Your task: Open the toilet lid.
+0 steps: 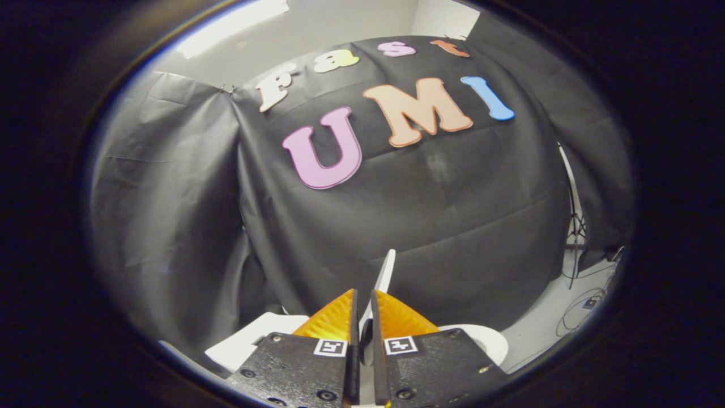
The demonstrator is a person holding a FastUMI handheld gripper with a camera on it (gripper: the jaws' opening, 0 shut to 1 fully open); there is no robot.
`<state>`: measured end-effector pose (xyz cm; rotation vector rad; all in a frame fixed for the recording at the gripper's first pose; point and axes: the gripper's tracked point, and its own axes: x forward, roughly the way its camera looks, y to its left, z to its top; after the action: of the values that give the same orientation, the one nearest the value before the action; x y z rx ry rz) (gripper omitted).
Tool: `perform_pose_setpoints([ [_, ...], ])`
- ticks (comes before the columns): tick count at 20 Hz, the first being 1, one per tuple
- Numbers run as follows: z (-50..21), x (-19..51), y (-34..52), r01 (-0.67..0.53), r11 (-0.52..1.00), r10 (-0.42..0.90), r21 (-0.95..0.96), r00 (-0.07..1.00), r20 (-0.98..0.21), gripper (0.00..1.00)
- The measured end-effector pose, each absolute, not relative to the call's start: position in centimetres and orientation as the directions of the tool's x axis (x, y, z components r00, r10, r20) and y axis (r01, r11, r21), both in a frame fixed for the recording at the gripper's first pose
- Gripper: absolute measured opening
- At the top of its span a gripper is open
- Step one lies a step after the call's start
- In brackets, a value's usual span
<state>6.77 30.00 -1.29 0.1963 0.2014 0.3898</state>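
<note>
From the camera riding on my tongs (362,314) I see two fingers drawn in close, only a thin slot left between them. In that slot sits the toilet lid (386,275), seen edge-on as a thin white blade. It stands nearly upright, leaning a little to the right, and its top edge rises past the fingertips (345,309) toward the cloth wall. Both fingers look pressed against its faces, one on each side, so I read the tongs as clamped on the lid

Low behind the fingers, white curved parts of the toilet (484,340) show on either side: a flatter piece to the left, a rounded rim to the right. I cannot see into the bowl, so its contents are unknown to me

Beyond the lid hangs the black cloth wall (430,226), creased and draped. To the right, on pale floor (552,317), lie thin cables (578,309), with a slim stand (573,215) rising beside the cloth
</note>
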Motion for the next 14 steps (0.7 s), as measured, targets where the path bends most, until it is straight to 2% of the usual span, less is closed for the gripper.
perform_pose_setpoints([
  [5, 0.4, 6.0, 34.3, -0.426, 0.881, 0.455, 0.205, 0.882, -0.123, 0.10],
  [14, 1.3, 3.9, 41.2, -0.566, 0.825, 0.560, -0.002, 0.816, -0.141, 0.10],
])
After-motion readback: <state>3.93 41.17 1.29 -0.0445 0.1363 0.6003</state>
